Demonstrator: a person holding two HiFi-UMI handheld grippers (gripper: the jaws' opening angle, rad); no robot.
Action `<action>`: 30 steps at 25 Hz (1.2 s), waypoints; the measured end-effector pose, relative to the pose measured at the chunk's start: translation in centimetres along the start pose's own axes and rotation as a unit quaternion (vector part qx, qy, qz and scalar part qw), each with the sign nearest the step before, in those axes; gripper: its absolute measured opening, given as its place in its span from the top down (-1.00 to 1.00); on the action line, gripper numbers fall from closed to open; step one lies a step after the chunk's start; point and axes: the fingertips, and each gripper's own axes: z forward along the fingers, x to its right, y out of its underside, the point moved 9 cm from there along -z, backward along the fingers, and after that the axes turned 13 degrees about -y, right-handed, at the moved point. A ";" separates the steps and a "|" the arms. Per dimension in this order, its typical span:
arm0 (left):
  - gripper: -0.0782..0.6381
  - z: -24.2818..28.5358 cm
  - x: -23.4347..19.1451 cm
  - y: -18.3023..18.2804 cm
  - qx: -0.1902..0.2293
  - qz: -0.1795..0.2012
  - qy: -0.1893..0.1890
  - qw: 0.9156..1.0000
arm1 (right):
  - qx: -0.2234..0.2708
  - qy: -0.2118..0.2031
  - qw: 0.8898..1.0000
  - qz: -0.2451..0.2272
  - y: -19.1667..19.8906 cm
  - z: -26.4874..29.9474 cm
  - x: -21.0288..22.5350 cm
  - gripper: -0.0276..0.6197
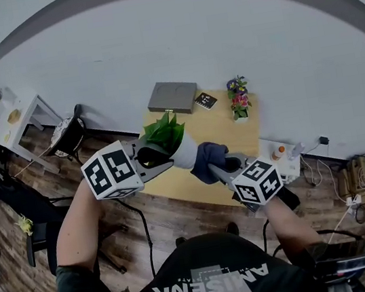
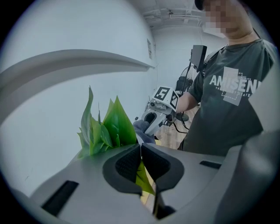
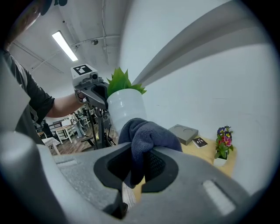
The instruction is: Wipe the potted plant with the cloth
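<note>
You look to be mid-wipe. Your right gripper (image 3: 142,166) pinches the dark blue cloth (image 3: 146,133) against the white pot of the potted plant (image 1: 177,146). Your left gripper (image 2: 141,153), clamped on a leaf, holds the plant in the air above the wooden worktop (image 1: 221,132). Next, sweep the cloth gently, because that leaf grip looks fragile. A plain white wall stands behind.

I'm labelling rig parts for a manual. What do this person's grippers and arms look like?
The left gripper and right gripper have grey moulded bodies with black ribbed pads. Each carries a white cube printed with black square markers. The person wears a dark grey short-sleeved T-shirt with white lettering.
</note>
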 end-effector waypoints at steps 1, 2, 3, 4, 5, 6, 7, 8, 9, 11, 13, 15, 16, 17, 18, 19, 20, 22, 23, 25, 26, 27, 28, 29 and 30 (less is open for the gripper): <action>0.75 0.1 -0.1 0.0 0.000 0.003 0.002 1.000 | -0.001 0.000 1.000 0.001 0.1 -0.2 0.1 0.80; 0.75 0.2 -0.1 -0.1 -0.001 0.006 0.003 1.000 | -0.002 0.002 1.000 0.002 0.1 -0.4 0.3 0.80; 0.75 0.3 -0.2 -0.1 -0.002 0.009 0.003 1.000 | 0.000 0.003 1.000 0.001 0.0 -0.7 0.4 0.80; 0.75 0.4 -0.2 -0.1 -0.005 0.013 0.003 1.000 | 0.003 0.005 1.000 0.000 -0.2 -1.1 0.5 0.80; 0.75 0.6 -0.2 -0.1 -0.010 0.018 0.002 1.000 | 0.008 0.006 1.000 -0.003 -0.6 -1.6 0.5 0.80; 0.75 0.7 -0.2 0.0 -0.016 0.024 0.000 1.000 | 0.015 0.007 1.000 -0.007 -1.1 -2.1 0.5 0.80; 0.75 0.8 -0.2 0.2 -0.021 0.028 0.001 0.999 | 0.023 0.007 1.000 -0.013 -1.7 -2.5 0.4 0.80; 0.75 0.9 -0.2 0.3 -0.023 0.031 0.003 0.999 | 0.031 0.005 0.999 -0.020 -2.4 -2.8 0.3 0.80; 0.75 0.9 -0.3 0.3 -0.022 0.032 0.007 0.999 | 0.040 0.003 0.999 -0.027 -3.3 -3.1 0.1 0.80; 0.75 0.8 -0.3 0.4 -0.016 0.034 0.017 0.999 | 0.057 -0.003 0.998 -0.039 -5.0 -3.4 -0.2 0.80; 0.75 0.8 -0.3 0.3 -0.013 0.039 0.020 0.999 | 0.075 -0.014 0.996 -0.046 -6.5 -3.5 -0.5 0.80; 0.75 0.8 -0.3 0.2 -0.015 0.046 0.018 0.999 | 0.090 -0.028 0.994 -0.047 -7.8 -3.4 -0.9 0.80; 0.75 0.8 -0.2 0.2 -0.014 0.048 0.019 0.999 | 0.096 -0.033 0.994 -0.048 -8.4 -3.4 -1.0 0.80; 0.75 0.7 -0.2 0.2 -0.011 0.049 0.019 0.999 | 0.099 -0.037 0.993 -0.050 -8.8 -3.2 -1.2 0.80; 0.75 0.6 -0.2 0.1 -0.007 0.049 0.020 0.999 | 0.099 -0.038 0.993 -0.053 -9.1 -3.0 -1.2 0.80; 0.75 0.5 -0.3 0.1 -0.002 0.049 0.021 0.999 | 0.097 -0.038 0.993 -0.055 -9.3 -2.7 -1.2 0.80; 0.75 0.4 -0.3 0.0 0.004 0.049 0.021 0.999 | 0.093 -0.038 0.993 -0.055 -9.4 -2.3 -1.1 0.80; 0.74 0.1 -0.3 -0.2 0.015 0.052 0.022 0.998 | 0.087 -0.040 0.994 -0.052 -9.3 -1.6 -0.9 0.80; 0.75 -0.1 -0.3 -0.3 0.020 0.053 0.023 0.998 | 0.085 -0.041 0.994 -0.048 -9.2 -1.3 -0.7 0.80; 0.75 -0.2 -0.3 -0.3 0.025 0.057 0.021 0.998 | 0.080 -0.043 0.995 -0.041 -8.8 -0.8 -0.4 0.80; 0.74 -0.2 -0.3 -0.4 0.024 0.058 0.019 0.998 | 0.078 -0.045 0.995 -0.038 -8.5 -0.7 -0.3 0.80; 0.74 -0.2 -0.3 -0.4 0.024 0.059 0.017 0.998 | 0.074 -0.046 0.996 -0.035 -8.2 -0.6 -0.1 0.80; 0.74 -0.2 -0.3 -0.4 0.024 0.059 0.016 0.998 | 0.069 -0.048 0.996 -0.032 -7.9 -0.6 0.0 0.80; 0.74 -0.2 -0.3 -0.3 0.024 0.057 0.016 0.998 | 0.064 -0.050 0.996 -0.028 -7.6 -0.5 0.2 0.80; 0.75 -0.2 -0.4 -0.3 0.025 0.056 0.016 0.998 | 0.060 -0.051 0.997 -0.025 -7.3 -0.4 0.4 0.80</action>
